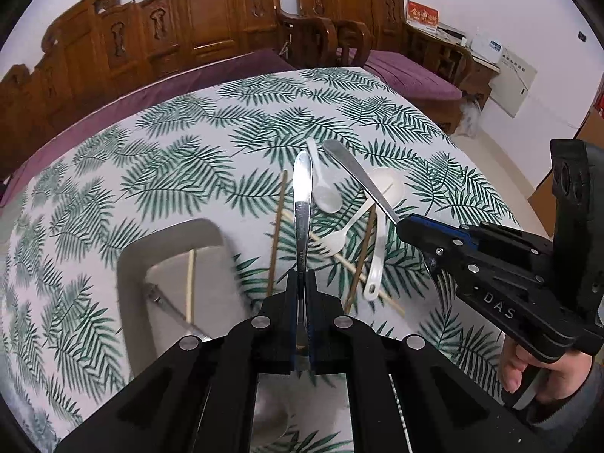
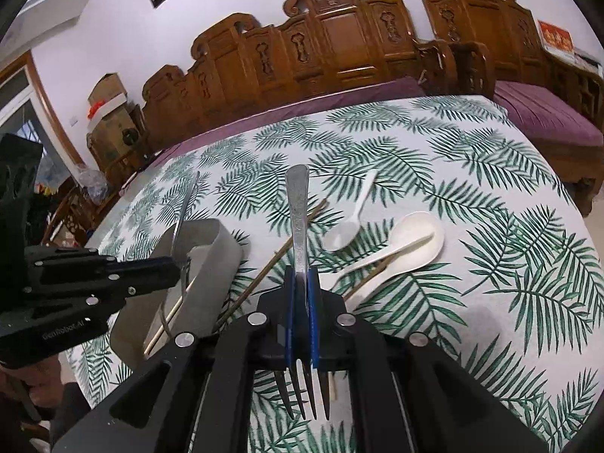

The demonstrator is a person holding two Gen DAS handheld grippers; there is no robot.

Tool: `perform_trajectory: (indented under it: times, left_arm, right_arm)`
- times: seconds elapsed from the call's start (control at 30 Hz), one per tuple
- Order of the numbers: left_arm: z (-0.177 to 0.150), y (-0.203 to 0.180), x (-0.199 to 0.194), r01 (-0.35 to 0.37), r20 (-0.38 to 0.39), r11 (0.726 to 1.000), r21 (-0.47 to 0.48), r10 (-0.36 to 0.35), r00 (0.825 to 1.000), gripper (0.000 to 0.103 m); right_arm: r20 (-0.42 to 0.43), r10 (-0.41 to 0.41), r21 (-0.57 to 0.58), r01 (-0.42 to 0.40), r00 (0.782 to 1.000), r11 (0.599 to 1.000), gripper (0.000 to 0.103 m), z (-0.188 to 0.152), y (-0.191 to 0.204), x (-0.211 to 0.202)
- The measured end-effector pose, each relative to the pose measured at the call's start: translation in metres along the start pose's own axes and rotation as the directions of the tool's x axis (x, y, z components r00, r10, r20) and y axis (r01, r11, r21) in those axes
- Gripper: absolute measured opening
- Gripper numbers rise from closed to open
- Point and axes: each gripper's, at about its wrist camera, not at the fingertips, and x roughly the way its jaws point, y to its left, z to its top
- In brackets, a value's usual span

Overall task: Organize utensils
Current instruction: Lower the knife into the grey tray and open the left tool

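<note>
Steel fills the middle of the left wrist view: the left gripper (image 1: 302,302) has its fingers pressed together on a metal utensil (image 1: 302,204) whose handle sticks out ahead of the fingertips, its working end hidden behind them. Just left of the fingers sits the grey tray (image 1: 132,264), with a pale chopstick (image 1: 190,283) and another metal piece inside. Ahead and right of the fingers, loose on the leaf-print tablecloth (image 1: 151,173), lie brown chopsticks (image 1: 277,226), a small white spoon (image 1: 324,192), a white plastic fork (image 1: 336,239) and a white ladle spoon (image 1: 385,185).

From the right wrist view, the right gripper (image 2: 302,294) is clamped on a metal fork (image 2: 298,219), handle ahead of the fingers, tines behind them. The tray's wall is left of the fingertips, beyond the other gripper.

Both utensils are pinched on thin, smooth shanks, so either could pivot or slip if swung quickly. Both grippers probably head for the same tray, so they could knock each other, or a long handle could catch the tray wall and jolt its contents.
</note>
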Motion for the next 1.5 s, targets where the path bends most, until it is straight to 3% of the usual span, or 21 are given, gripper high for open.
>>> perform_trajectory:
  times: [0.43,0.83,1.13,1.4,1.5]
  left_arm:
    - [-0.03,0.042,-0.018,-0.042,0.009,0.998,-0.048,0.042,0.999,0.003]
    - [-0.057,0.088,0.026,-0.086,-0.095,0.987,-0.134,0.074,0.993,0.003]
    - [-0.064,0.087,0.044,-0.079,-0.118,0.988,-0.135,0.063,0.991,0.003]
    - [-0.066,0.085,0.037,-0.061,-0.101,0.989,-0.133,0.048,0.994,0.004]
    - [-0.068,0.083,0.021,-0.049,-0.063,0.99,-0.131,0.041,0.997,0.014]
  right_arm:
    - [-0.013,0.011,-0.087,-0.012,1.0,0.996,0.008,-0.01,0.048,0.001]
    - [-0.034,0.051,-0.115,-0.054,0.998,0.992,0.008,-0.019,0.07,0.005]
    - [-0.047,0.062,-0.126,-0.068,0.997,0.99,0.008,-0.02,0.075,0.011]
    - [-0.054,0.064,-0.138,-0.071,0.996,0.988,0.008,-0.019,0.078,0.015]
    - [-0.054,0.065,-0.139,-0.072,0.996,0.988,0.008,-0.019,0.078,0.015]
